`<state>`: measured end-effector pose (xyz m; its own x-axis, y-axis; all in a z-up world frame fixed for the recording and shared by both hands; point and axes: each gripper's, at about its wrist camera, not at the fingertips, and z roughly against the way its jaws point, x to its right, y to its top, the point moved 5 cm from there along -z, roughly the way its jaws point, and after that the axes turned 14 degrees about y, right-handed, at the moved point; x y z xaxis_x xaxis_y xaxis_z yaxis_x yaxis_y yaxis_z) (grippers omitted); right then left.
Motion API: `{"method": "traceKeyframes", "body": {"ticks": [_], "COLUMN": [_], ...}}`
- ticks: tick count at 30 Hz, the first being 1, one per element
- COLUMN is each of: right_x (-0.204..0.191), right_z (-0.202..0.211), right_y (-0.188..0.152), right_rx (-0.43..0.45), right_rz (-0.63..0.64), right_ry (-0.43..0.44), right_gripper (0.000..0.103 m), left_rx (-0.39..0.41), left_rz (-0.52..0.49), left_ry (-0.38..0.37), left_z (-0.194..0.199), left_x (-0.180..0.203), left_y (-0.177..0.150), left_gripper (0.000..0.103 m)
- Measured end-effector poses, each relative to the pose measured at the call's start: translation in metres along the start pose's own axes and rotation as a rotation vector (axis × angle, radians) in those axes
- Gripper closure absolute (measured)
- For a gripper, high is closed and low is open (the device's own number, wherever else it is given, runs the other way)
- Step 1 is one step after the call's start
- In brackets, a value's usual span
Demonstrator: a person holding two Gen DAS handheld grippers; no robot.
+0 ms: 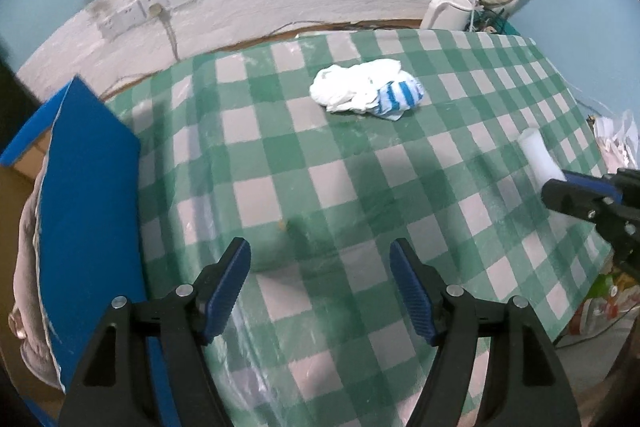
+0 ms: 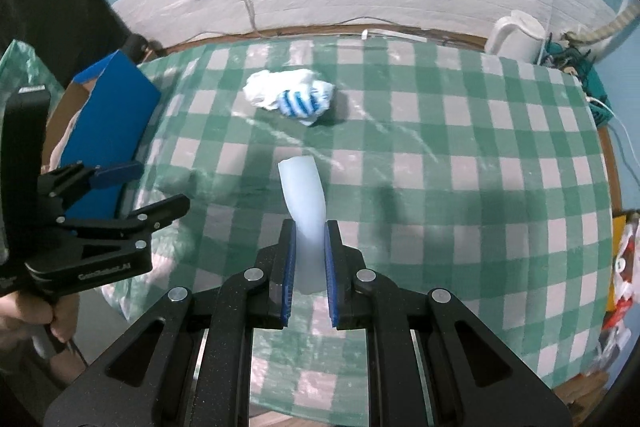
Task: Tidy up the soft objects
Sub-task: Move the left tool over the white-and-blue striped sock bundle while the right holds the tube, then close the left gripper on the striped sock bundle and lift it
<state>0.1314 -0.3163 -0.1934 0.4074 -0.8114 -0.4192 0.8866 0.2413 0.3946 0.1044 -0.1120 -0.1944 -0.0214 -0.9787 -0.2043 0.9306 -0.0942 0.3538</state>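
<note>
A crumpled white cloth (image 1: 348, 89) (image 2: 272, 87) lies with a blue-and-white striped cloth (image 1: 400, 95) (image 2: 306, 103) against its right side, toward the far half of the green checked table (image 1: 320, 187) (image 2: 440, 187). My right gripper (image 2: 311, 227) (image 1: 556, 193) is shut on a pale, soft white strip (image 2: 302, 191) (image 1: 538, 155) that sticks out forward between its pads, above the table. My left gripper (image 1: 320, 259) (image 2: 160, 187) hangs open over the near left part of the table, nothing between its fingers.
A blue box flap (image 1: 88, 207) (image 2: 112, 115) rises at the table's left edge over a cardboard box. A white kettle (image 1: 446, 9) (image 2: 516, 35) and tangled cables sit at the far right corner. Wall sockets (image 1: 152, 7) are behind. A hand (image 2: 28, 315) holds the left gripper.
</note>
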Motion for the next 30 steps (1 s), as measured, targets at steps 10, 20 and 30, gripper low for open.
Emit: {"method": "traceKeyframes", "body": {"ticks": [10,20,30], "right_x": [0.025,0.052,0.061], "right_z": [0.009,0.007,0.003], "right_y": [0.001,0.025,0.045], "right_rx": [0.025,0.050,0.067], "right_rz": [-0.045,-0.091,-0.128], "right_ry": [0.008,-0.005,0.007], "right_gripper": [0.091,0.091,0.091], "left_rx": [0.135,0.150,0.164], "left_rz": [-0.124,-0.222,-0.397], "left_ry": [0.022,0.031,0.027], "left_z": [0.000,-0.021,-0.041], "left_x": [0.033,0.061,0.092], "left_y": [0.037,0.075,0.095], "left_gripper": [0.022,0.018,0.014]}}
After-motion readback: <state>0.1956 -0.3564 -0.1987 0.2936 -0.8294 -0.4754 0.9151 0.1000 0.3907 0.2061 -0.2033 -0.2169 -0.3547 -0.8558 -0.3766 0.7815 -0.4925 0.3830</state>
